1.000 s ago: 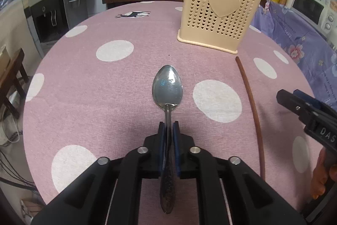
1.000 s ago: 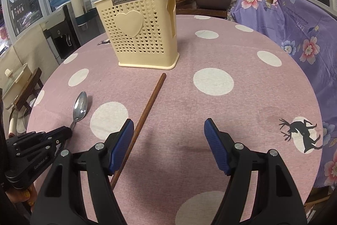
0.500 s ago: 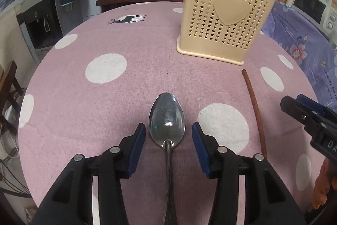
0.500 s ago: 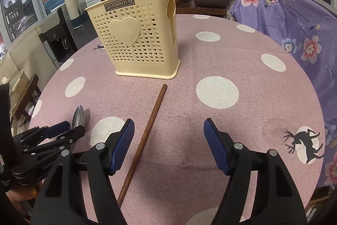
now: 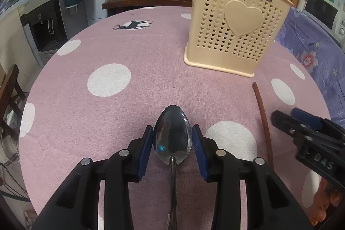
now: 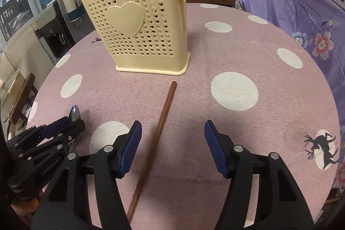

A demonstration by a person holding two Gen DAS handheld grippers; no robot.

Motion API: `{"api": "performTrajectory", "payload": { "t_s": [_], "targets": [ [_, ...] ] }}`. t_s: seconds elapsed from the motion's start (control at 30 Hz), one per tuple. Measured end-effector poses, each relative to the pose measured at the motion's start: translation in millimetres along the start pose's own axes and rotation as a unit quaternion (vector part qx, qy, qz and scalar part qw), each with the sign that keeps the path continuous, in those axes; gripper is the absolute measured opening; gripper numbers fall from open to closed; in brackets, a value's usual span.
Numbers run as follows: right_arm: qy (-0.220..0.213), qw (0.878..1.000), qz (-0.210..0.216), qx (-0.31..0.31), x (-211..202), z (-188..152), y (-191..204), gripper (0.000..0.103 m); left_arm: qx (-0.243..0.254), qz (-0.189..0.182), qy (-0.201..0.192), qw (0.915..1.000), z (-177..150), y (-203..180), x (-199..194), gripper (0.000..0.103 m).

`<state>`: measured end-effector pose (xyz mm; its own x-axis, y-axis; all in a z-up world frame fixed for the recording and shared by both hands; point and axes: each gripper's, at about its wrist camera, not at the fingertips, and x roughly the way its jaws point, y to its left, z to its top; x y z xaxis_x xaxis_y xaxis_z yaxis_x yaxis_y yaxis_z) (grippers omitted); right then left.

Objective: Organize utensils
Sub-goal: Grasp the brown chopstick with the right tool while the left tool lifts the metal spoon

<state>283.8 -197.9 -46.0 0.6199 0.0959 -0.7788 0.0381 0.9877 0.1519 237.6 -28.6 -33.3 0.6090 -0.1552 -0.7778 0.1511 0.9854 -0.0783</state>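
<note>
Flanking the spoon (image 5: 172, 139) bowl on the worktop (image 5: 129, 100), the left gripper (image 5: 172, 143) jaws are parted, apparently gripping nothing; closure should be made lower, on the handle. The right gripper (image 6: 172, 143) jaws are spread wide over the chopstick (image 6: 159, 124).

My left wrist camera sits low and close over the surface (image 5: 129, 53), looking forward along the left claw (image 5: 172, 143) toward the utensil holder (image 5: 235, 31). My right wrist camera looks the same way along the right claw (image 6: 173, 143), from further right. Both views share the holder (image 6: 140, 31), the spoon (image 5: 172, 137) and the wooden stick (image 6: 155, 137); each sees the other claw at its edge.
</note>
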Motion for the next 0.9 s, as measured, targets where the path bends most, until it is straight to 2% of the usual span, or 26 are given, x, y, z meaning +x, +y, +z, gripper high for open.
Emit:
{"api": "performTrajectory", "payload": {
  "t_s": [0.27, 0.57, 0.83, 0.9],
  "targets": [
    [0.03, 0.999, -0.033, -0.006, 28.9, 9.6, 18.6, 0.042, -0.01, -0.004, -0.013, 0.9999, 3.2, 3.1, -6.5, 0.037],
    [0.026, 0.998, -0.056, -0.021, 39.0, 17.3, 29.0, 0.031, -0.013, -0.009, -0.019, 0.9997, 3.9, 5.1, -11.0, 0.038],
    [0.023, 0.998, -0.059, -0.027, 48.6, 27.2, 35.4, 0.012, -0.018, -0.011, -0.023, 0.9995, 3.6, 7.3, -13.0, 0.038],
    [0.022, 0.998, -0.056, -0.026, 49.0, 27.9, 35.6, 0.01, -0.02, -0.011, -0.025, 0.9994, 3.7, 8.0, -14.5, 0.038]
  ]
}}
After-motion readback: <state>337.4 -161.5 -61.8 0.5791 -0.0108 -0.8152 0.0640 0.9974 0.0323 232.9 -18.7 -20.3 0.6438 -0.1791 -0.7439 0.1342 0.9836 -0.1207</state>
